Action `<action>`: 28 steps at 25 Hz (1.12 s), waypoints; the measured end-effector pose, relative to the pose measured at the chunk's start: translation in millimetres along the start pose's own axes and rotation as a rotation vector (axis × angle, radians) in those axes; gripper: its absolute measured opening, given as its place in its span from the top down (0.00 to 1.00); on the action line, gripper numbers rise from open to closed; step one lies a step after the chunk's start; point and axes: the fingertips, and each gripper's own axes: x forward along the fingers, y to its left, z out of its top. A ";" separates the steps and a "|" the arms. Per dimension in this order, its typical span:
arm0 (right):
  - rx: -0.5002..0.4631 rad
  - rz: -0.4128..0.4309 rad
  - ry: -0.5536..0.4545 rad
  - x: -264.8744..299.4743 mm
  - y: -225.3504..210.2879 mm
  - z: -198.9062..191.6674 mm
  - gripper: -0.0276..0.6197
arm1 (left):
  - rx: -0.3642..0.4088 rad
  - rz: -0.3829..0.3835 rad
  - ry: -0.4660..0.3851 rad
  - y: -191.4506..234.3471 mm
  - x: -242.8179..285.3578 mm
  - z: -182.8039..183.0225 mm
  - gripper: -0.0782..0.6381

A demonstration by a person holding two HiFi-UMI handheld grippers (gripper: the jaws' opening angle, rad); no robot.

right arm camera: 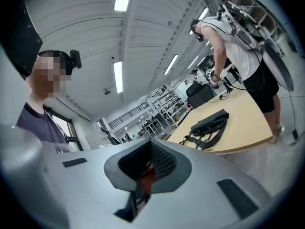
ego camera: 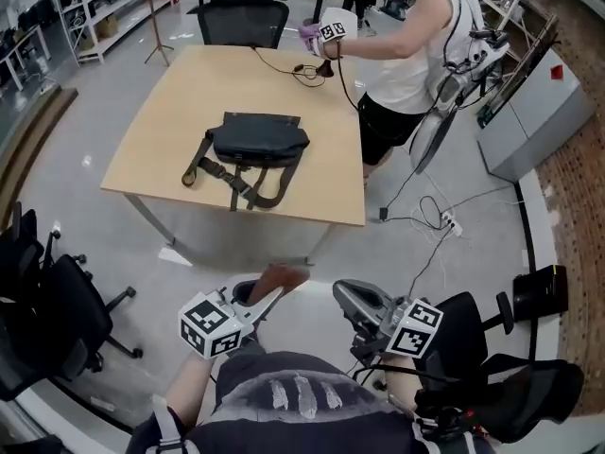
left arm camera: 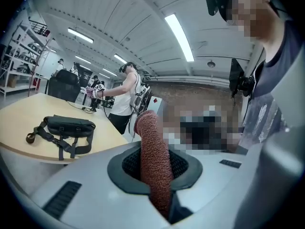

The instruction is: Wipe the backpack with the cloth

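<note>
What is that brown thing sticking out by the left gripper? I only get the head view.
Observer: A cloth. The left gripper view shows the left gripper with its jaws shut on it, and a knitted fold standing up between them.
Visitor: And the right gripper?
Observer: In its own view the right gripper has its jaws together. Only a small red bit shows low in the seam, too small to identify.
Visitor: Is anyone around besides the one at the table?
Observer: Yes. The left gripper view shows another person far back, beyond the table, near the shelves.
</note>
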 end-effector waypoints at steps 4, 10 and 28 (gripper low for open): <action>0.003 0.011 0.005 71.5 5.9 13.1 0.95 | -0.046 -0.036 0.013 54.6 -25.9 12.4 0.81; -0.051 0.029 0.097 144.0 -1.4 12.6 0.95 | -0.073 0.034 0.017 141.1 -35.5 27.0 0.81; 0.044 0.300 0.203 205.3 -156.4 85.8 0.95 | 0.104 0.211 0.191 296.7 155.1 108.8 0.81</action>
